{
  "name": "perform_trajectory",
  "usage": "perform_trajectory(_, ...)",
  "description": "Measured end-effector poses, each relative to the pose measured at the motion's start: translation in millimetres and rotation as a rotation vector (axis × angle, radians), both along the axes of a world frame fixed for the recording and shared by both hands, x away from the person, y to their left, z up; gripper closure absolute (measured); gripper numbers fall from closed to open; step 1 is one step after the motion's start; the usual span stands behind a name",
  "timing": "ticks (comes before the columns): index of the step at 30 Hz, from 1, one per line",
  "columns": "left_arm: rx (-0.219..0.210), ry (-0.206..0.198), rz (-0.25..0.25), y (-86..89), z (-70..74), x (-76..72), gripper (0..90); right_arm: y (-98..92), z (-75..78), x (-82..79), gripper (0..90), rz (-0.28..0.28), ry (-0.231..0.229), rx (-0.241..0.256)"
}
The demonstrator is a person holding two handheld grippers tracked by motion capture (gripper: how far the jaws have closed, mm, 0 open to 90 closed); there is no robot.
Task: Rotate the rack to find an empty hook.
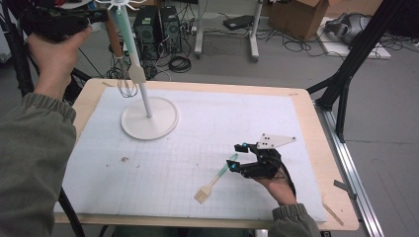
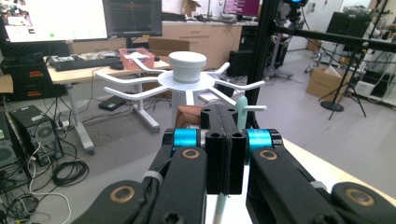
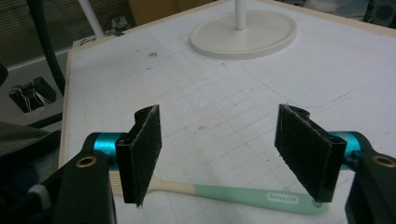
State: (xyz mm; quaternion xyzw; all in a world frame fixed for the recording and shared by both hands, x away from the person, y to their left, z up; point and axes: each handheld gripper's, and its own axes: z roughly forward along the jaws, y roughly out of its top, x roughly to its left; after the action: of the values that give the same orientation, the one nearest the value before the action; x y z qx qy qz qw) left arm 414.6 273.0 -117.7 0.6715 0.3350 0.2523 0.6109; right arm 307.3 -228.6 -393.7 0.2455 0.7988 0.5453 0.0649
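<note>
Both grippers up: left gripper (image 1: 101, 16) clenched by the rack (image 1: 149, 118), right gripper (image 1: 236, 155) spread wide over one brush (image 1: 216, 180). Three utensils hang there: one spatula (image 1: 129, 49), one whisk (image 1: 126, 85), one brown handle (image 1: 114, 37).

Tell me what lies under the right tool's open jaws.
Under the right tool lies a mint-handled brush flat on the white gridded mat. Its bristle end is mostly covered by one jaw, so only the handle and neck are seen clearly.

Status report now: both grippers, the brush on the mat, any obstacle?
Left gripper shut, up at rack top. Right gripper open, jaws either side of brush handle, brush flat on mat. Nothing blocking.
</note>
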Motion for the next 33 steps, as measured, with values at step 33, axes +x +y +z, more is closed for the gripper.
perform_trajectory(33,0.022,-0.025,-0.031,-8.1,2.2,-30.4,89.5,1.4,0.4,-1.0,31.0,-0.009,-0.004,-0.005)
